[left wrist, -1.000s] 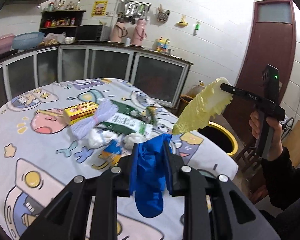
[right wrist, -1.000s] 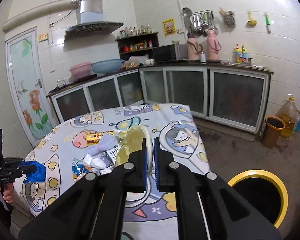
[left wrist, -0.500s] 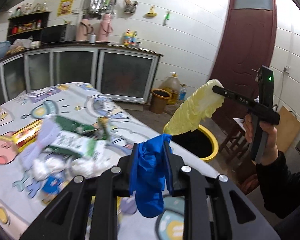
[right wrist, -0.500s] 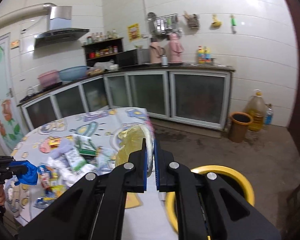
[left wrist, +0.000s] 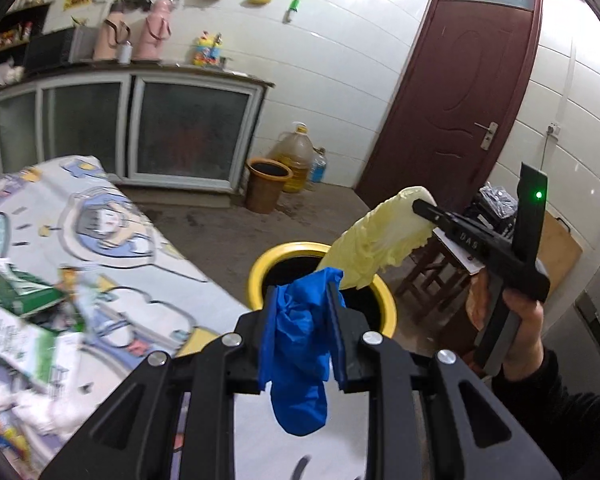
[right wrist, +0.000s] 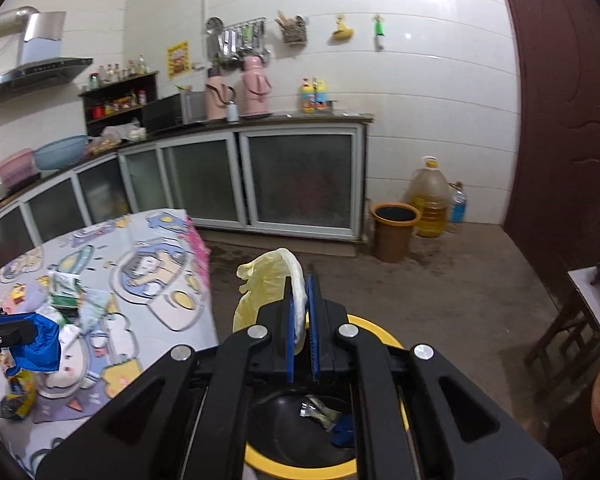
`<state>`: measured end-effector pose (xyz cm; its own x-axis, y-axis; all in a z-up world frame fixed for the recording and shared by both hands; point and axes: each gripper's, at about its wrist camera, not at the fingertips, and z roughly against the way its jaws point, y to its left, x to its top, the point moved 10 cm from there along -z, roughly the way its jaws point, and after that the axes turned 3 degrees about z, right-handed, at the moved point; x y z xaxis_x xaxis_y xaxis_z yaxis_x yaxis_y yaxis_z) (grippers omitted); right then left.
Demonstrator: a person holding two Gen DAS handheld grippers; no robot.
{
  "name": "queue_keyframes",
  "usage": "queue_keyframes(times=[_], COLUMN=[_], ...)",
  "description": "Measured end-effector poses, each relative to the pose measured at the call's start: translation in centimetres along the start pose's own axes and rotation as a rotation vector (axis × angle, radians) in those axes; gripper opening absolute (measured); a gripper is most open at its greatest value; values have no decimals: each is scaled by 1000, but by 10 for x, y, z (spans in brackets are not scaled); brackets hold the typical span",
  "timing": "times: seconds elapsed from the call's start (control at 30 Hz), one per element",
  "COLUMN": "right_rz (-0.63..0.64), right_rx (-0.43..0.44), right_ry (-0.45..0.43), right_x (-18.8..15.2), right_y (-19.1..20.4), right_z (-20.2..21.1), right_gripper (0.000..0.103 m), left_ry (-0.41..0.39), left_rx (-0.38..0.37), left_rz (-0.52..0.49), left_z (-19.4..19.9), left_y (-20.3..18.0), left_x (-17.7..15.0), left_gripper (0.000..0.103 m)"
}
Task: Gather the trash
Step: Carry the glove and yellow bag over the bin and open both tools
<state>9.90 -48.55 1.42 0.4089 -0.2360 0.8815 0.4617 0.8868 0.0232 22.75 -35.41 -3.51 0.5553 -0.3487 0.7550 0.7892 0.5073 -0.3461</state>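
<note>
My left gripper is shut on a crumpled blue glove, held over the table's edge near the yellow-rimmed trash bin. My right gripper is shut on a pale yellow cabbage leaf and holds it directly above the bin; wrappers lie inside the bin. In the left wrist view the leaf hangs over the bin from the right gripper. The glove also shows at the left of the right wrist view.
A round table with a cartoon cloth carries several pieces of trash: a green-white carton, tissues, wrappers. A small orange bin, oil jug, cabinets, a wooden stool and a brown door stand around.
Both grippers swung right from the table toward the bin. The leaf now hangs over the bin's opening, and the glove has come up to the table's edge beside it.
</note>
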Motion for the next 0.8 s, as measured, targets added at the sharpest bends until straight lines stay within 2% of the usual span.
queue_keyframes(times=[0.27,0.47,0.7,0.73,0.77,0.8], right_rz=[-38,-40,-37,-30,-28,-36], right_rx=[-54,-99,-138,-141,-142,-144], right_ry=[61,131,214,222,231,240], right_x=[-27,-52,-77,-79,-80,-83], right_y=[-30,-47,-63,-63,-63,-65], right_z=[-24,-50,-78,-80,-83,-85], right_gripper=[7,7,8,8,9,10], left_ry=[64,122,194,198,201,192], left_rx=[-17,28,54,58,60,69], left_rz=[0,-13,41,56,77,88], left_z=[-61,-110,-166,-171,-176,-177], left_y=[-23,-34,-34,-34,-32,-31], left_x=[-1,0,-7,-8,-8,-7], left_gripper=[22,22,22,27,41,49])
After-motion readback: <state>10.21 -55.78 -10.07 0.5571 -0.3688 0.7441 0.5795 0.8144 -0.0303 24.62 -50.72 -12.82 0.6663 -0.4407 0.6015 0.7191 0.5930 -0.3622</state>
